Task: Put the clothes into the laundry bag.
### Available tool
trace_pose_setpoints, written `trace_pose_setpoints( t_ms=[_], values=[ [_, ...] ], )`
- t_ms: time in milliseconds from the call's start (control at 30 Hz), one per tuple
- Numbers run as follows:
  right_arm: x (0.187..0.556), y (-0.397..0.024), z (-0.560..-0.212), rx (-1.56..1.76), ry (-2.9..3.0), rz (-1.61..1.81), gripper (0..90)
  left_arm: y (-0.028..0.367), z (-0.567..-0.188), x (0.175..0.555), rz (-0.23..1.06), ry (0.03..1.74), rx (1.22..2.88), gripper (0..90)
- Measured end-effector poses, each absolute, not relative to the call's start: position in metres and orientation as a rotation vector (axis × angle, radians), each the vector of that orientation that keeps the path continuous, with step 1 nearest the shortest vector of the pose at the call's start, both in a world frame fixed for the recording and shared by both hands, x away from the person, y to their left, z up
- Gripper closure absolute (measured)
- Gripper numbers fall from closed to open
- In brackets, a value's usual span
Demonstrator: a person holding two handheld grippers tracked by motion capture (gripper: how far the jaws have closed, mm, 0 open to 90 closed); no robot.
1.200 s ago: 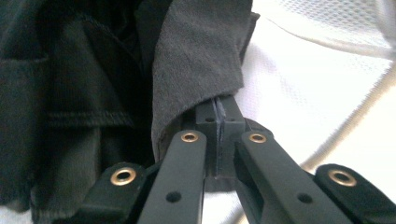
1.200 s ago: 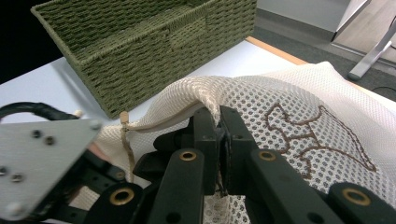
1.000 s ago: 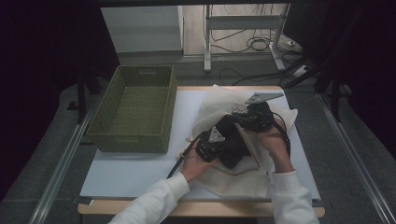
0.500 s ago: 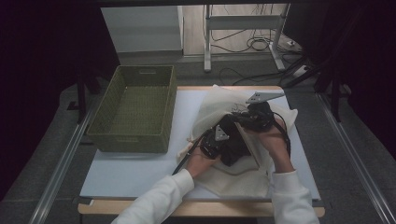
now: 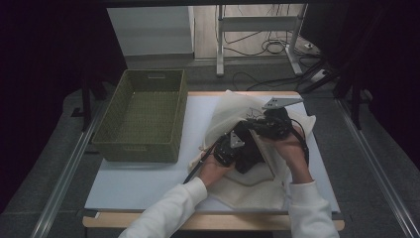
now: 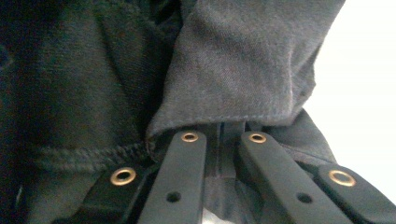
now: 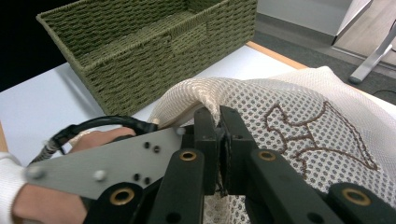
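Left gripper (image 6: 219, 140): jaws closed on a hem of the dark garment (image 6: 243, 70), pads pinching the stitched edge, with dark cloth bunched all around them. Right gripper (image 7: 218, 126): jaws closed on the rim of the cream mesh bag (image 7: 299, 121), a fold of mesh caught between the pads; a brown embroidered outline shows on the bag's side. In the high view the left gripper (image 5: 225, 148) and the right gripper (image 5: 267, 126) sit close together over the middle-right of the table (image 5: 148, 183), with the garment (image 5: 250, 153) lying dark against the bag (image 5: 233, 109), which spreads under and behind both hands. Whether the garment is going into the bag or coming out cannot be told. Judgement: work is midway; both grips are set, the garment is partly within the bag's folds, the transfer is not finished. The green woven basket (image 5: 143, 119) stands apart at the left, nothing visible inside it; it may be the later destination.
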State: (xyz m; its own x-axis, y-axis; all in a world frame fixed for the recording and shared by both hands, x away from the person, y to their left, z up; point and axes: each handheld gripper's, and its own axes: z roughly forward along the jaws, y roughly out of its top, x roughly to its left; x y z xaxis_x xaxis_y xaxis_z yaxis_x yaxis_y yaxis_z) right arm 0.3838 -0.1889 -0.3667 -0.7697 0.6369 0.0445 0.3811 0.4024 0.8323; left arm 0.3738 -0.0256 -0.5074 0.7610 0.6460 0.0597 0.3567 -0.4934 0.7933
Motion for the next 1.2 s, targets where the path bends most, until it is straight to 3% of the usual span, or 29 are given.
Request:
trace_pose_setpoints(
  t_ms=[467,1200],
  values=[
    [0.384,-0.186,-0.369,0.888,2.397,1.289,86.5,0.002,-0.496,0.341,0.306,0.702,2.074,90.0],
    [0.377,-0.179,-0.374,0.858,2.443,1.253,86.4,0.073,-0.491,0.302,0.277,0.712,2.036,90.0]
  ],
)
